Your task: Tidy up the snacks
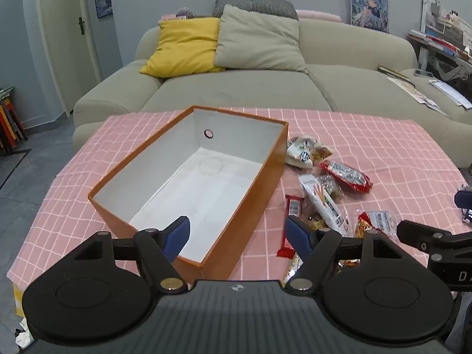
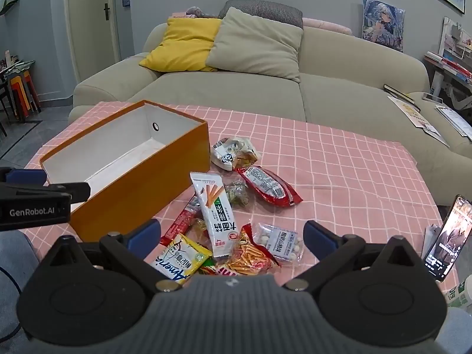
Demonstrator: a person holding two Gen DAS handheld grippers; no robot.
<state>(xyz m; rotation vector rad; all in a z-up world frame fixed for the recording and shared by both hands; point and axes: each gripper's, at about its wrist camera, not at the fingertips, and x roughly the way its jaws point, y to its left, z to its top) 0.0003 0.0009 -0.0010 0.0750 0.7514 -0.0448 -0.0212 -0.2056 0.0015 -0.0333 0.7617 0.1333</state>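
Observation:
An open orange box (image 1: 253,194) with a white, empty inside stands on the pink checked tablecloth (image 1: 368,147); it also shows in the right wrist view (image 2: 141,188). A pile of snack packets lies to its right: a white stick-biscuit packet (image 2: 215,206), a red packet (image 2: 268,185), a yellow packet (image 2: 180,256), an orange packet (image 2: 250,253) and a clear candy bag (image 2: 280,242). My left gripper (image 1: 237,233) is open and empty over the box's near corner. My right gripper (image 2: 233,236) is open and empty just above the near snacks.
A phone (image 2: 448,236) with a lit screen stands propped at the table's right edge. A beige sofa (image 1: 265,82) with yellow and grey cushions sits behind the table. The left gripper's body (image 2: 35,200) shows at the left of the right wrist view.

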